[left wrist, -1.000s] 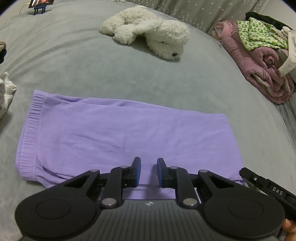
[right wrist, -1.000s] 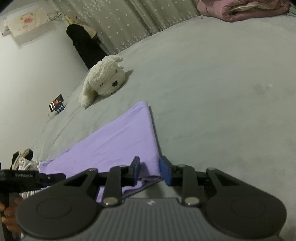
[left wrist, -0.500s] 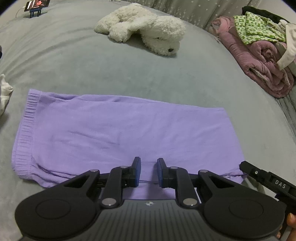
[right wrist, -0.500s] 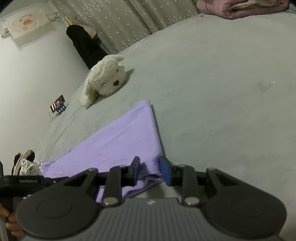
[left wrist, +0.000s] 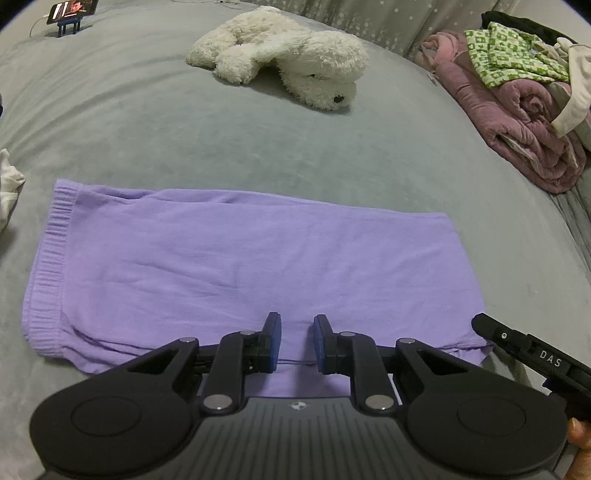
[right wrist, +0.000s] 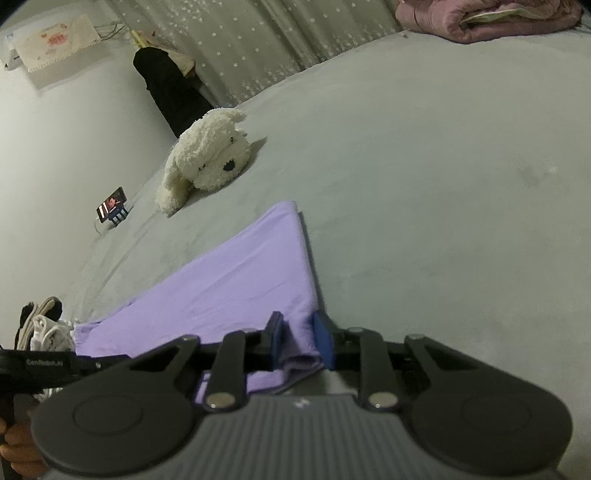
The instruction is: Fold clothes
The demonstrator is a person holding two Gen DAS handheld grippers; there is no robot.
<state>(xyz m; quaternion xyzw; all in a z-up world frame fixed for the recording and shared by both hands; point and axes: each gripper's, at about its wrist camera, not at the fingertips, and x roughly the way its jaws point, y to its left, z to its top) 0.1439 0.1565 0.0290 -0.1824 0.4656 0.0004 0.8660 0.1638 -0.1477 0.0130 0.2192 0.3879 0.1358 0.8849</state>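
A purple garment [left wrist: 236, 266] lies flat on the grey bed, ribbed waistband at the left. My left gripper [left wrist: 295, 341] is open above the garment's near edge at its middle, and holds nothing. My right gripper [right wrist: 300, 339] is open, with the garment's near right corner [right wrist: 301, 343] lying between its fingers. The garment also shows in the right wrist view [right wrist: 236, 291], stretching away to the left. The right gripper's tip shows at the right in the left wrist view [left wrist: 524, 350].
A white plush dog [left wrist: 291, 55] lies on the bed beyond the garment. A pile of pink blanket and green checked clothes [left wrist: 517, 96] sits at the far right. White clothing [left wrist: 9, 184] lies at the left edge. A phone on a stand [left wrist: 70, 11] is far left.
Both grippers have moved slightly forward over the garment's near edge. The garment's corner now sits further between the right gripper's fingers. The garment has not moved.
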